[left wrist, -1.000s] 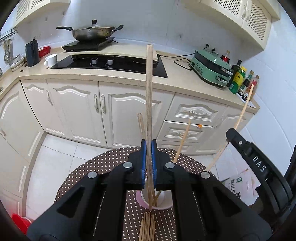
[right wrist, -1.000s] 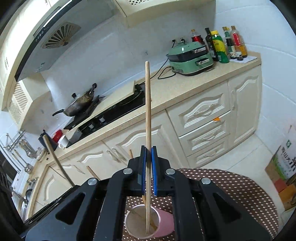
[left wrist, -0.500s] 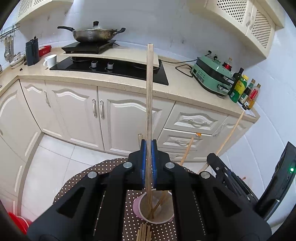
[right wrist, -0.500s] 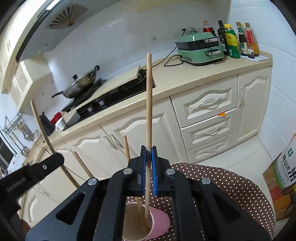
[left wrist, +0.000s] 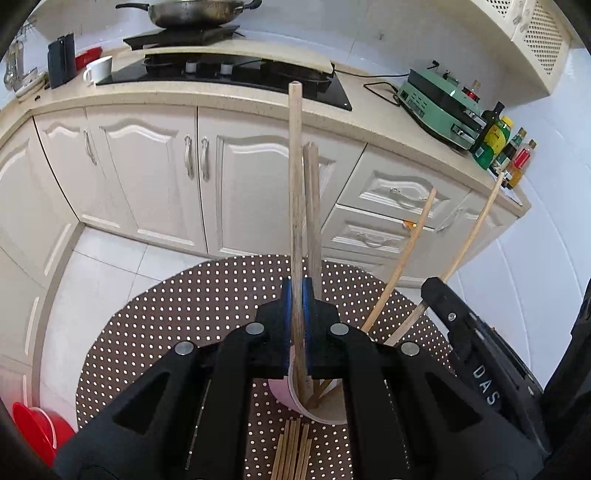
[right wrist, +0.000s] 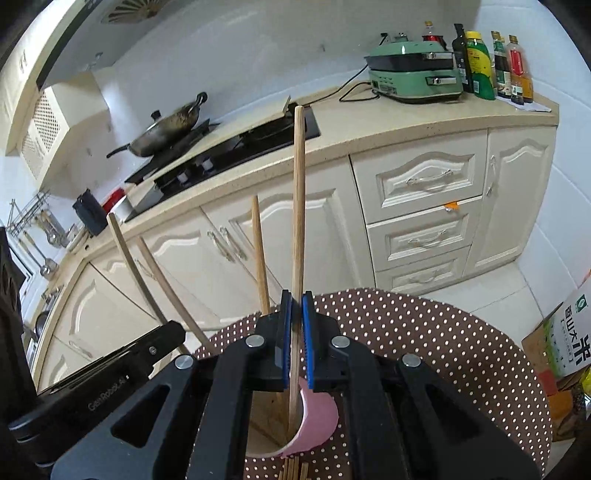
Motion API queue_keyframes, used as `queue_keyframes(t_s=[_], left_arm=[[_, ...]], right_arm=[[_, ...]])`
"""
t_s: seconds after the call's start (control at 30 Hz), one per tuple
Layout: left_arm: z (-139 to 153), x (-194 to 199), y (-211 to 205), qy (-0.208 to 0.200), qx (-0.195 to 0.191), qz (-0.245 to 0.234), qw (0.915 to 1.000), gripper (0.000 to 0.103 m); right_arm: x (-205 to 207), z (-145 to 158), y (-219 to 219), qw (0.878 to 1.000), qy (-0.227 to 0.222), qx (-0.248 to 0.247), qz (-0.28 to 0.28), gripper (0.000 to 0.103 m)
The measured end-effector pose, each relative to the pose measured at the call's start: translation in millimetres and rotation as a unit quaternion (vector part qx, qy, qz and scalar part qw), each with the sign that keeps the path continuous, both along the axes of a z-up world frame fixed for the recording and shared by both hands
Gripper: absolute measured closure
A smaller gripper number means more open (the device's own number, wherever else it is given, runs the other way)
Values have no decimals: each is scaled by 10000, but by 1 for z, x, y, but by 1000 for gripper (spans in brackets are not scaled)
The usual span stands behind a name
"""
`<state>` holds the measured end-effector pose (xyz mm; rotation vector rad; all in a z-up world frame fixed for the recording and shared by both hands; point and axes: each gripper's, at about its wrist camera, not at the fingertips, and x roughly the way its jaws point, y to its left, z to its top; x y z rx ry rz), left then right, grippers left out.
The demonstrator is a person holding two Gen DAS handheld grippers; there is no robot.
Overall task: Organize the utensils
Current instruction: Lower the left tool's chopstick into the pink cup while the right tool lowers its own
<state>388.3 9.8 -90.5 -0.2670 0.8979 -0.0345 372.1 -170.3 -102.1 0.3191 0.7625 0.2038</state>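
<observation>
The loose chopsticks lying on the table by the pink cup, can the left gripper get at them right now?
Probably not yet. The left gripper is shut on a chopstick whose lower end sits in the pink cup; the loose chopsticks lie just past it, unobstructed once it lets go.

A home kitchen: hob [left wrist: 240,74], wok [left wrist: 192,11], cream cabinets [left wrist: 147,173], sauce bottles [right wrist: 491,62]

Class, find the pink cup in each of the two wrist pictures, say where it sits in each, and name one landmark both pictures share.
Left wrist view: the pink cup sits low in the centre, mostly hidden behind the gripper, with chopsticks standing in it.
Right wrist view: the pink cup sits at bottom centre, just right of the gripper's held chopstick.
Shared landmark: the green appliance on the counter.
</observation>
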Motion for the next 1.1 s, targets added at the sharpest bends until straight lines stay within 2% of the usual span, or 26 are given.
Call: queue_keyframes(t_s=[0.53,0.87,1.1], left_arm=[[-20,-3,-4,161,-201,-187,9995,97],[-20,-11,-5,187,-70,-367,9991,96],[-20,-15,-2,293,-113,-566,9979,96]], right_arm=[[-4,-10,7,9996,198,-30,190,95],[-9,-14,6,9988,377,57,301,95],[-14,-13,1,9984,441,87,331,95]])
